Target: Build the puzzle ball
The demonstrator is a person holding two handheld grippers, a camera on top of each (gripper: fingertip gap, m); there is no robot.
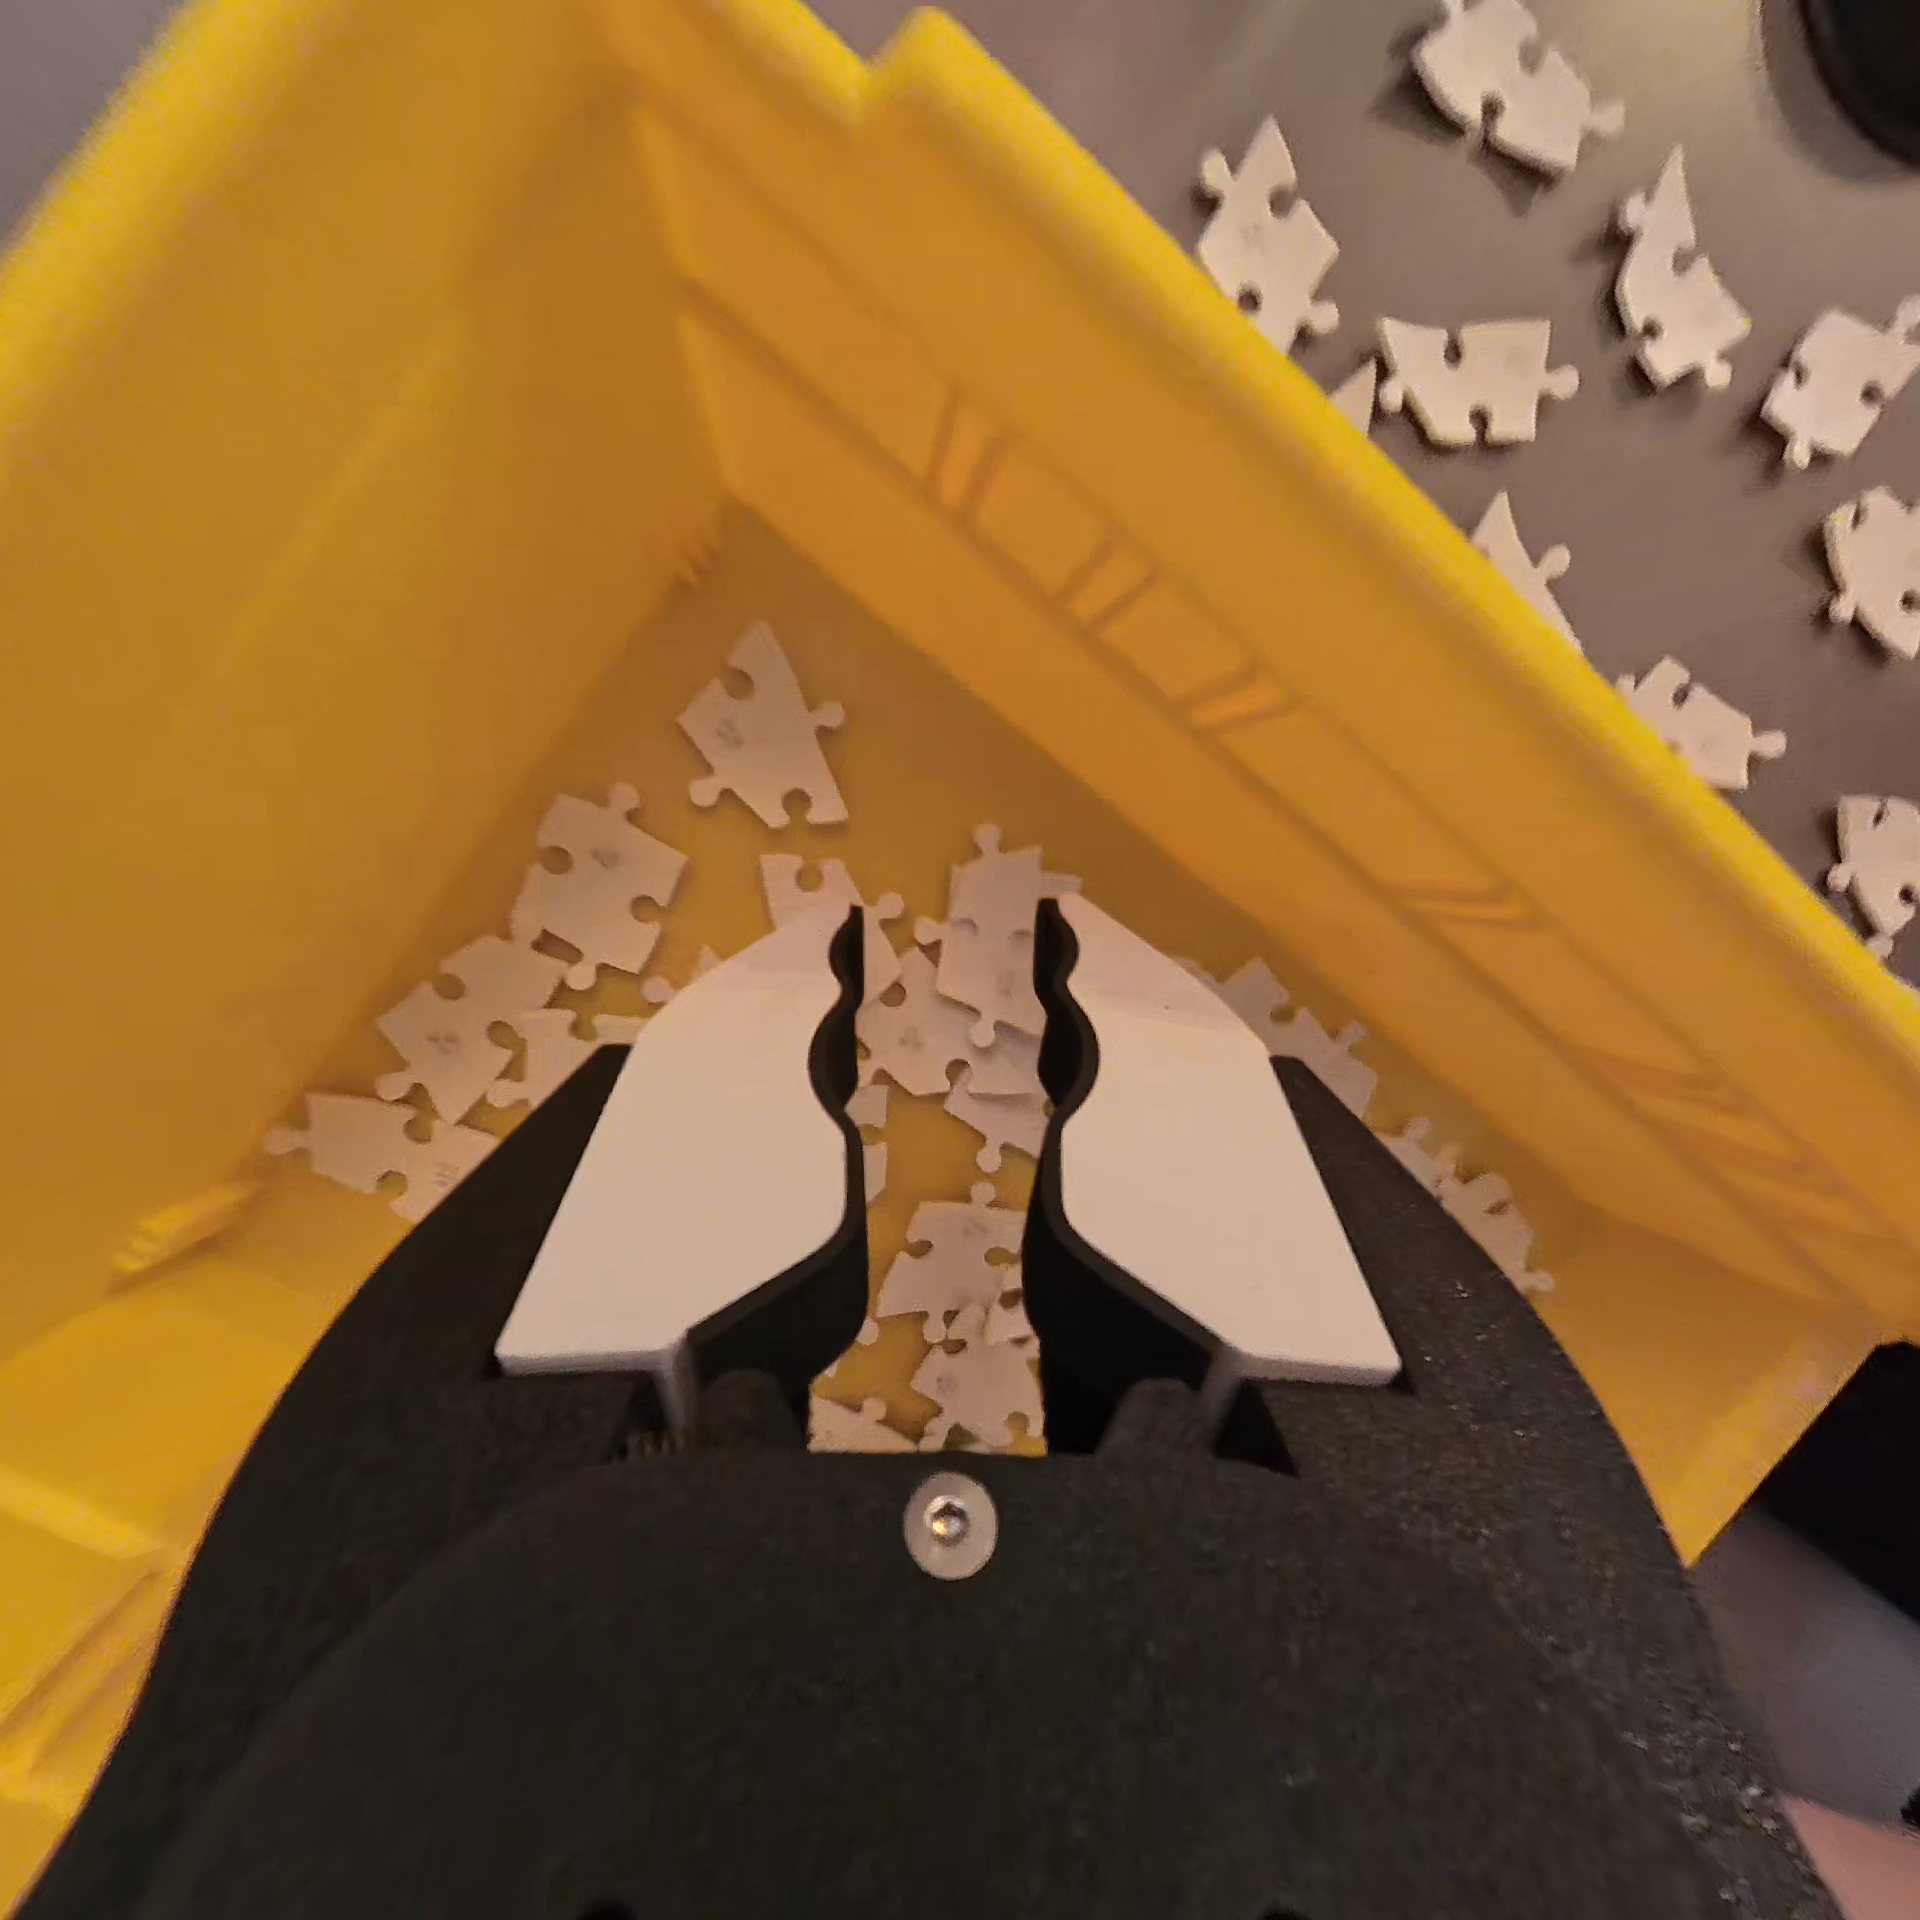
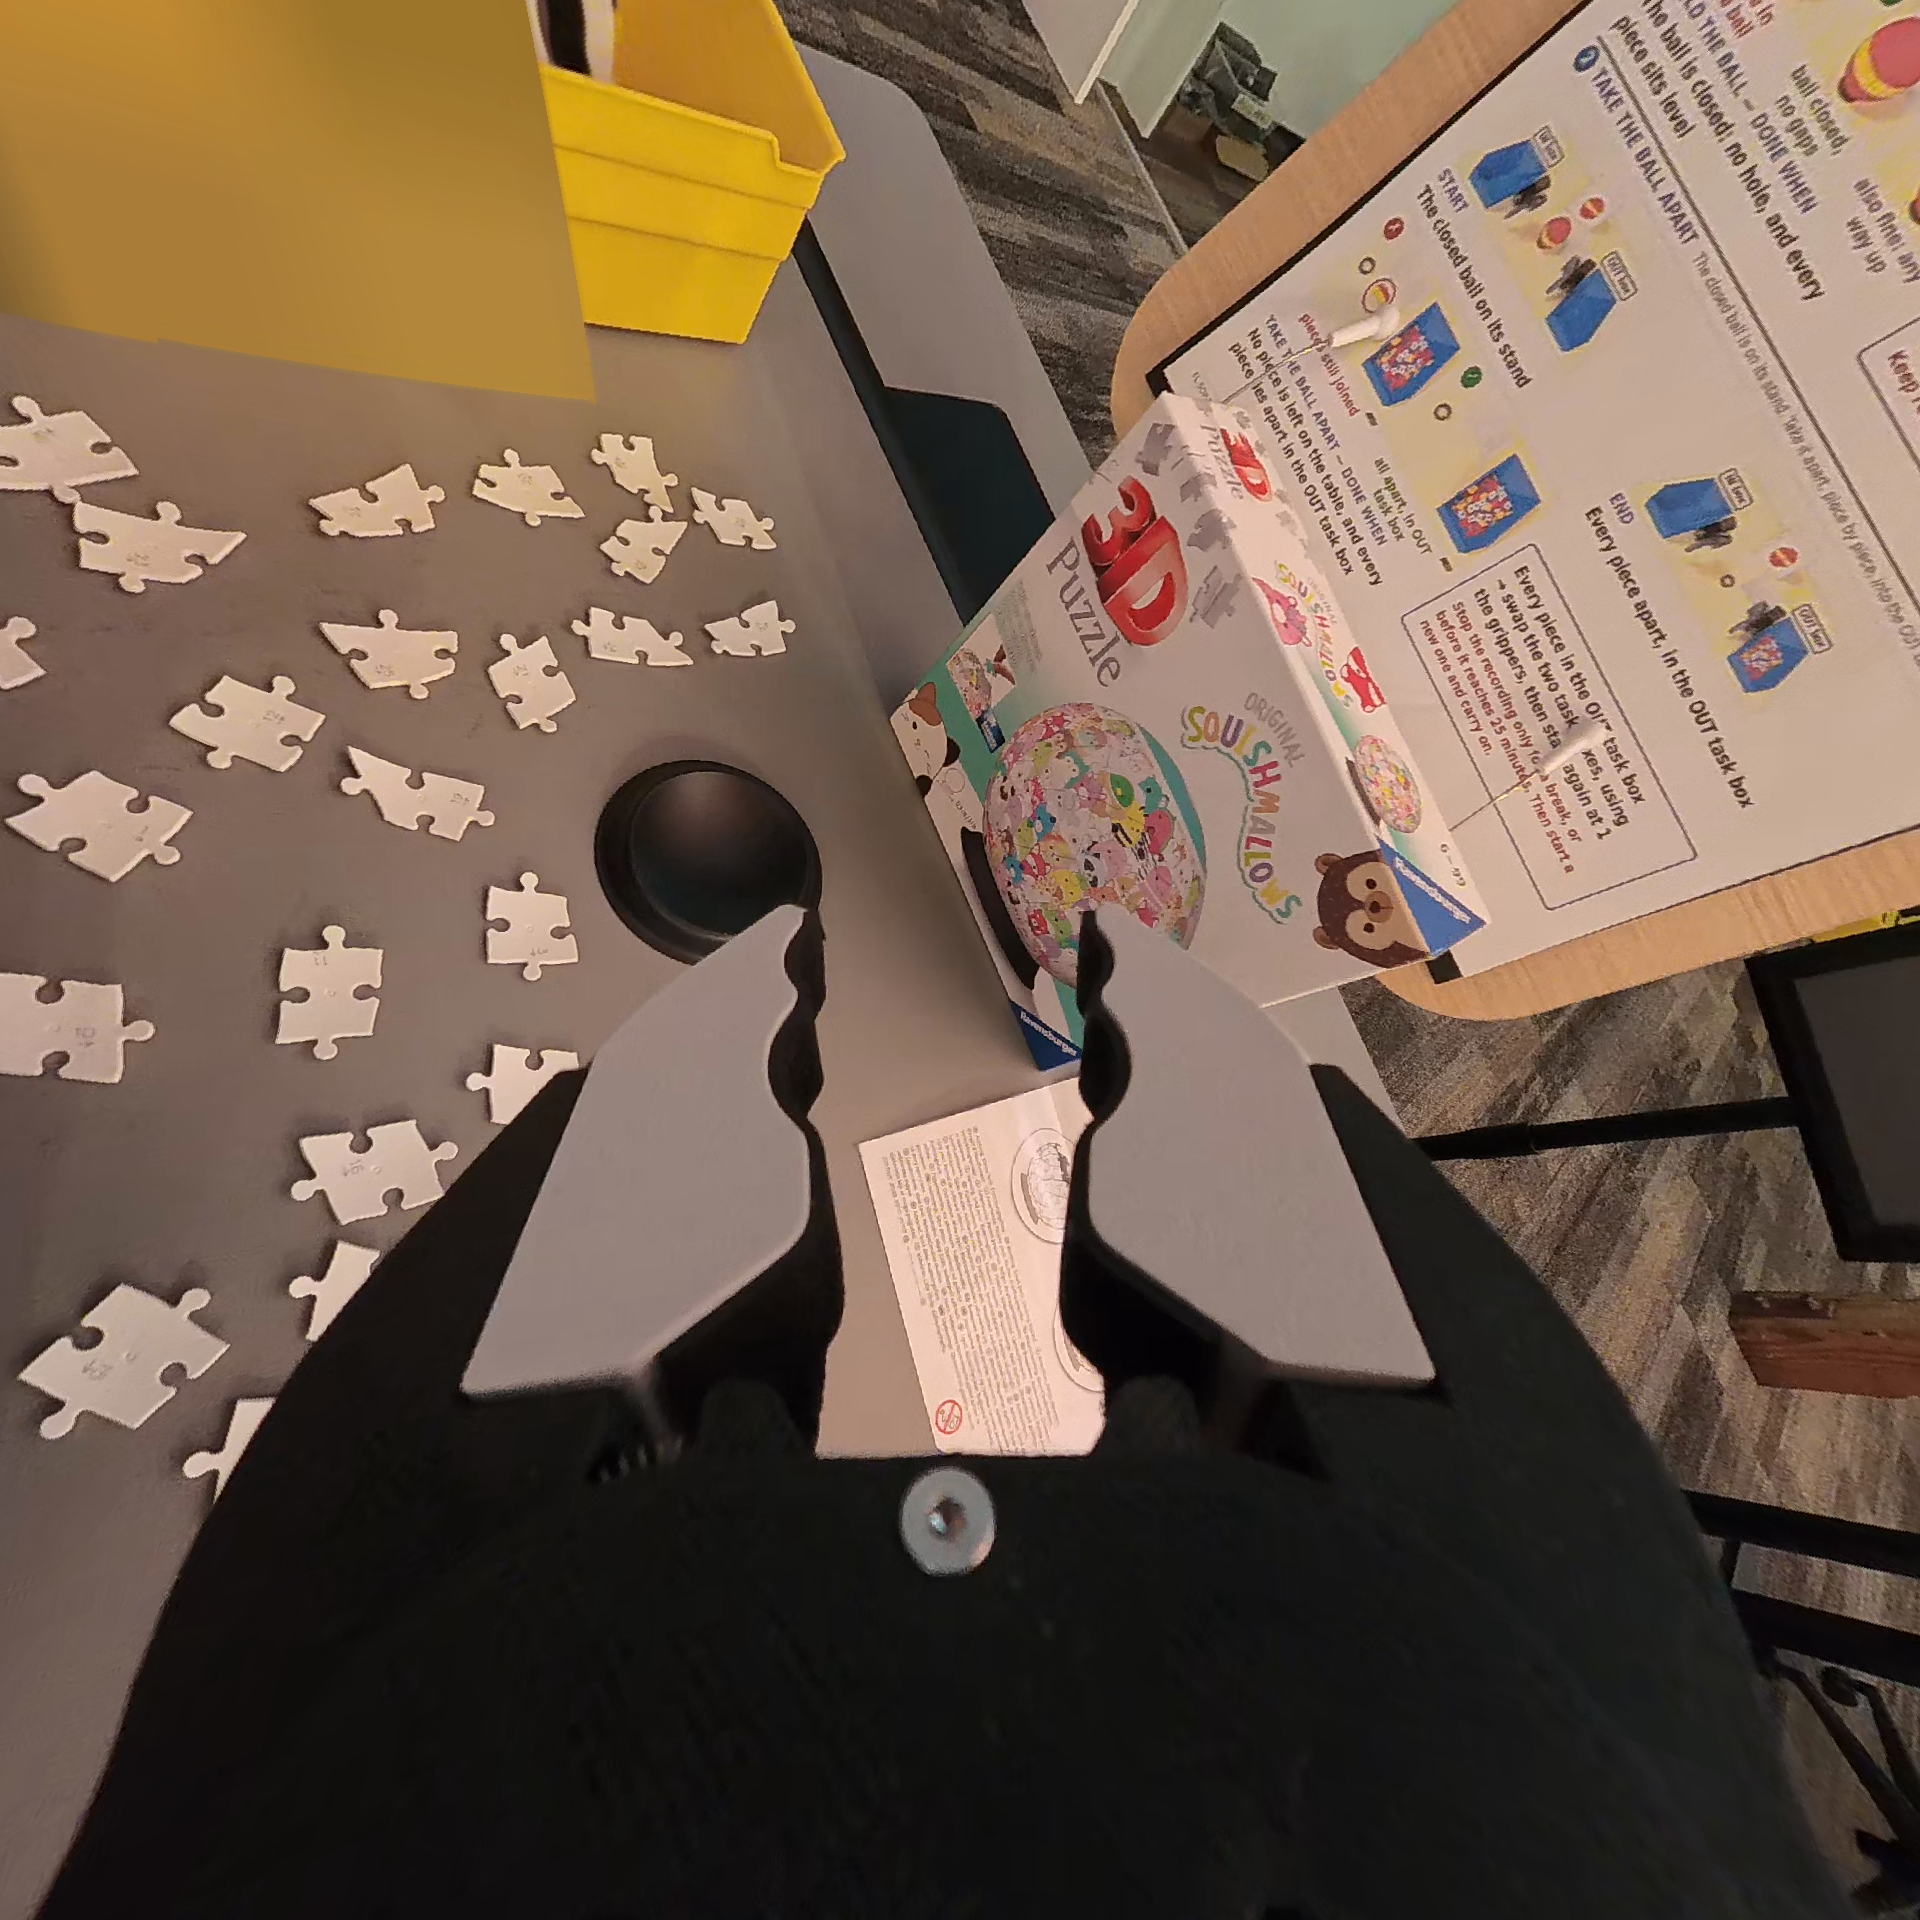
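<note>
Puzzle pieces, loose (image 1: 764, 740): a heap of white pieces, blank side up, on the floor of a yellow bin (image 1: 436, 436); faint marks on their backs, too small to make out. No assembled ball in either view.

Puzzle pieces, spread (image 2: 416, 795): laid out singly, blank side up, on the grey table (image 2: 260, 914), most apart from one another; the left wrist view catches the same spread past the bin's rim.

Left gripper (image 1: 948, 920): reaching down into the bin, fingers parted by a narrow gap above the heap, nothing between them. The bin's walls are blurred here, so whether the tips touch a piece cannot be told.

Right gripper (image 2: 948, 925): above the table's right edge, fingers apart, holding nothing.

Shown in the right wrist view only:
- black round stand (image 2: 709, 857), a shallow cup, on the table just beside the spread pieces
- folded leaflet (image 2: 971, 1283), printed paper, lying on the table between the gripper's fingers
- puzzle box (image 2: 1174, 727), colourful, lying on a wooden-topped side table (image 2: 1558, 961) and overhanging its edge
- printed instruction sheet (image 2: 1621, 436) under and beyond the box
- second yellow bin (image 2: 675, 197) at the table's far edge
- patterned grey carpet (image 2: 1538, 1060) below
</note>
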